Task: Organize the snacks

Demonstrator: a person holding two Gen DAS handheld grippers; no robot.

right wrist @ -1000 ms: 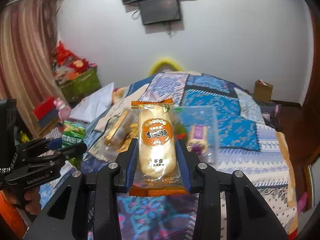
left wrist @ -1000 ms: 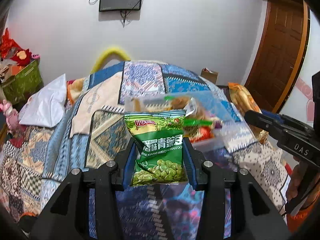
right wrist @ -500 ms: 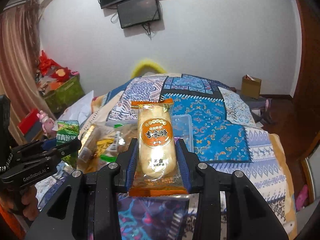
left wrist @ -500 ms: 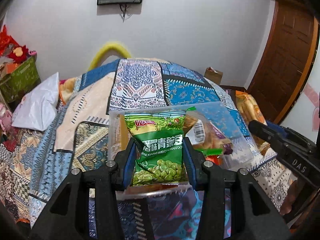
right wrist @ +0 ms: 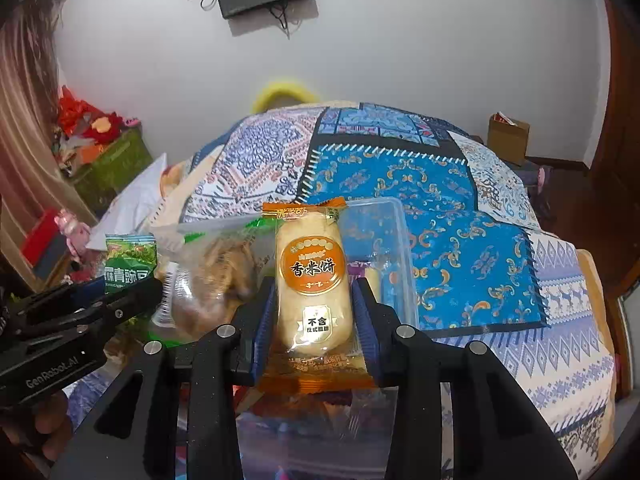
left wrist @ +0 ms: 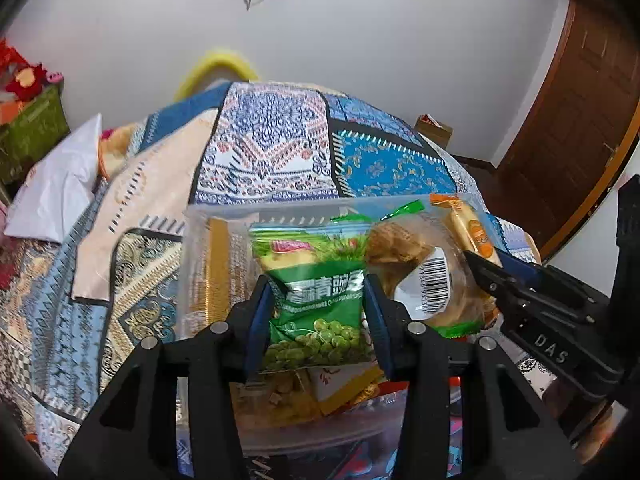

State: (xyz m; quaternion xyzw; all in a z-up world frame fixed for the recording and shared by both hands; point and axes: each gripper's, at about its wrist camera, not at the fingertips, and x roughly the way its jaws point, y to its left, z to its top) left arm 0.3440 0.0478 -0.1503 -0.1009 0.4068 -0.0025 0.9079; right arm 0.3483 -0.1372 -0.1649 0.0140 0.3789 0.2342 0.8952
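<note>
My left gripper (left wrist: 318, 312) is shut on a green pea snack packet (left wrist: 316, 296), held upright over a clear plastic box (left wrist: 216, 216) that has several snack packs in it. A clear-wrapped pastry with a barcode label (left wrist: 424, 276) lies in the box to the right. In the right wrist view my right gripper (right wrist: 314, 312) is shut on an orange rice cracker packet (right wrist: 312, 276), above the same clear box (right wrist: 394, 232). The left gripper (right wrist: 116, 304) with its green packet (right wrist: 130, 256) shows at the left, and the right gripper (left wrist: 496, 272) enters the left wrist view from the right.
The box rests on a bed with a patchwork blue and cream quilt (right wrist: 440, 184). A white pillow (left wrist: 56, 184) lies at the left. A green crate with red items (right wrist: 112, 160), a cardboard box (right wrist: 508, 136) and a brown door (left wrist: 580, 112) stand around the bed.
Both grippers have moved forward and down towards the clear box, each still holding its packet. The box now looms larger and lies right under the packets.
</note>
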